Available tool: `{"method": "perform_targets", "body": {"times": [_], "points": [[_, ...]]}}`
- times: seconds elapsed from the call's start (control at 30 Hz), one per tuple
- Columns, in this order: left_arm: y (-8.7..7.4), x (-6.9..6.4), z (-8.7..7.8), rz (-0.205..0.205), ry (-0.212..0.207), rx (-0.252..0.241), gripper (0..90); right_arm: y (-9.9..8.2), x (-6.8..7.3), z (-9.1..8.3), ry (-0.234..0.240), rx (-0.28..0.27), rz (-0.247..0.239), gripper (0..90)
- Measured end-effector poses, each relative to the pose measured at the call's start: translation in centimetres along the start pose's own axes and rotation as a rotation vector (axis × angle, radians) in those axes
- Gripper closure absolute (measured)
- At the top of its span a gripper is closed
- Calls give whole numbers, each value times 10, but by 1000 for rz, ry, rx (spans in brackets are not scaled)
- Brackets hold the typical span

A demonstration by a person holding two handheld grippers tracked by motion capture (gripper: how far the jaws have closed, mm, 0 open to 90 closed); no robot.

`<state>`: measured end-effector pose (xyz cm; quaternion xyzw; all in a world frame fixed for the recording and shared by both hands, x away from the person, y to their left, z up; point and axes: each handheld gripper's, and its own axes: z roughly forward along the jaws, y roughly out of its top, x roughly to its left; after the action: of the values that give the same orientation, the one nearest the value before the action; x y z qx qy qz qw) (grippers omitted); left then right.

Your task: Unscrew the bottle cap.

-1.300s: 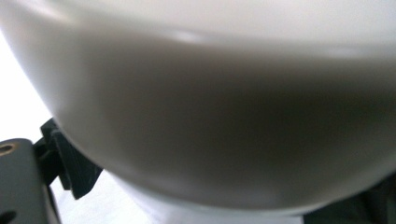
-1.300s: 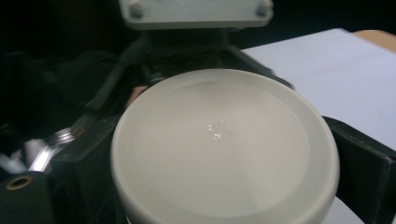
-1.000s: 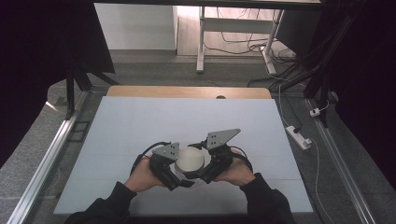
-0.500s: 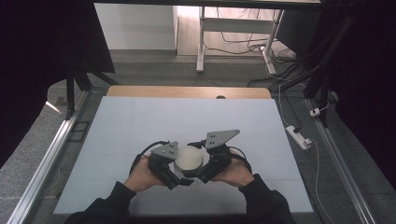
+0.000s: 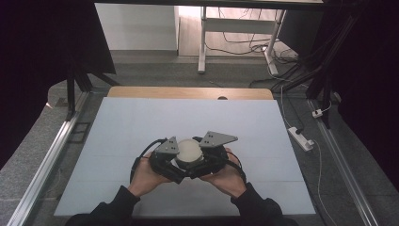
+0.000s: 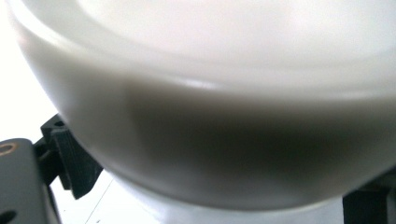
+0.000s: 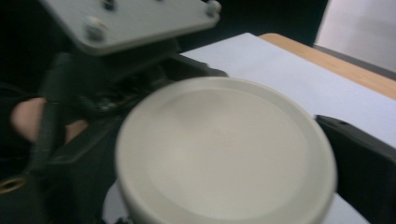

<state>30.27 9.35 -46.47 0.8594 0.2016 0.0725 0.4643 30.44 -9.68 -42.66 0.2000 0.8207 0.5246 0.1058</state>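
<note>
A cream-white round container [image 5: 190, 151] with a wide flat lid [image 7: 224, 149] is held between both grippers over the near middle of the table. My left gripper [image 5: 173, 162] comes in from the left. In the left gripper view its jaws stand on either side of the narrower lower body [image 6: 243, 212], under the wide rim [image 6: 210, 116]. My right gripper [image 5: 208, 160] comes in from the right, with its jaws flanking the lid. A grey three-cornered plate [image 5: 217, 138] tops each gripper. The fingertips are hidden under the container in the high view.
The pale table top [image 5: 141, 122] has a wooden strip along its far edge [image 5: 188, 92]. A white power strip [image 5: 301, 137] lies on the floor to the right. Metal rails [image 5: 51, 155] run along both sides, and a desk frame stands beyond.
Both hands, the grippers and the container have shifted slightly away from the person. The hold looks the same.
</note>
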Motion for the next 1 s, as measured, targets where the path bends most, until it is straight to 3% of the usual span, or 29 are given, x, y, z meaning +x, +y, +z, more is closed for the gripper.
{"method": "perform_targets", "body": {"times": [0.17,0.33,0.5,0.73,1.0], "points": [[0,2,-1,12,-36,-3,74,-1,-1,-2,20,-19,-6,75],[-3,4,-1,46,-107,-6,74,-1,-7,-5,121,-18,-13,76],[-5,5,0,79,-163,1,74,1,-11,-10,184,-27,-44,76],[-6,7,0,87,-150,12,74,2,-15,-15,189,-37,-51,76],[-9,13,-1,51,-110,7,74,4,-15,-19,180,-45,-58,76]]}}
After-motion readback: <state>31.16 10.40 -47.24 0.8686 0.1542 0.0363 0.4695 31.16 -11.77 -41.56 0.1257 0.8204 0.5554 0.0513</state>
